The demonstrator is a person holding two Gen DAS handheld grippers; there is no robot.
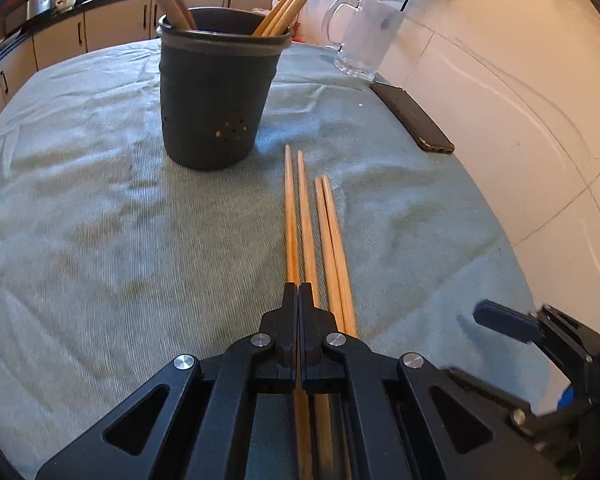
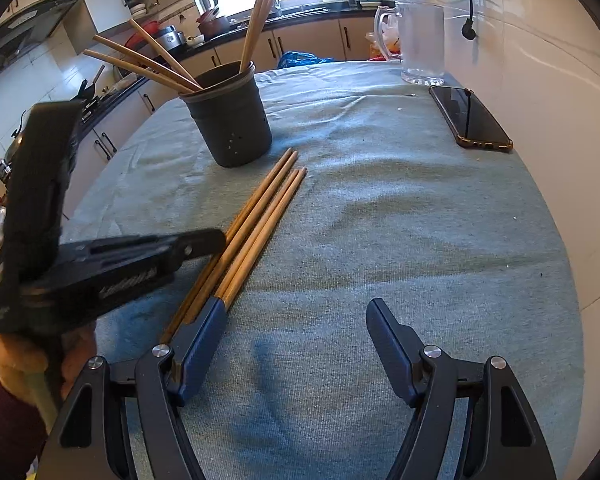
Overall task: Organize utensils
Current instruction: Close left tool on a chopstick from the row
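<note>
Left wrist view: the left gripper (image 1: 299,292) has its jaws pressed together, and the leftmost of four wooden chopsticks (image 1: 306,236) runs straight out from between them; whether it is truly pinched or merely lies beneath them I cannot tell. The four sticks lie side by side on a pale green cloth (image 1: 100,220), tips pointing far. Beyond them, to the left, stands a dark utensil holder (image 1: 216,96) with more chopsticks leaning in it. Far right stands a glass mug (image 1: 364,36), and just near of it a phone (image 1: 414,118) lies beside the white wall. The right gripper (image 1: 508,320) shows at the near right edge.

Right wrist view: the right gripper (image 2: 298,316) stands wide open just above the cloth (image 2: 420,240), its left finger overlapping the near ends of the chopsticks (image 2: 260,220). The left gripper (image 2: 212,240) reaches over them from the left. The holder (image 2: 230,120) sits far left, the mug (image 2: 420,40) and phone (image 2: 470,118) far right.
</note>
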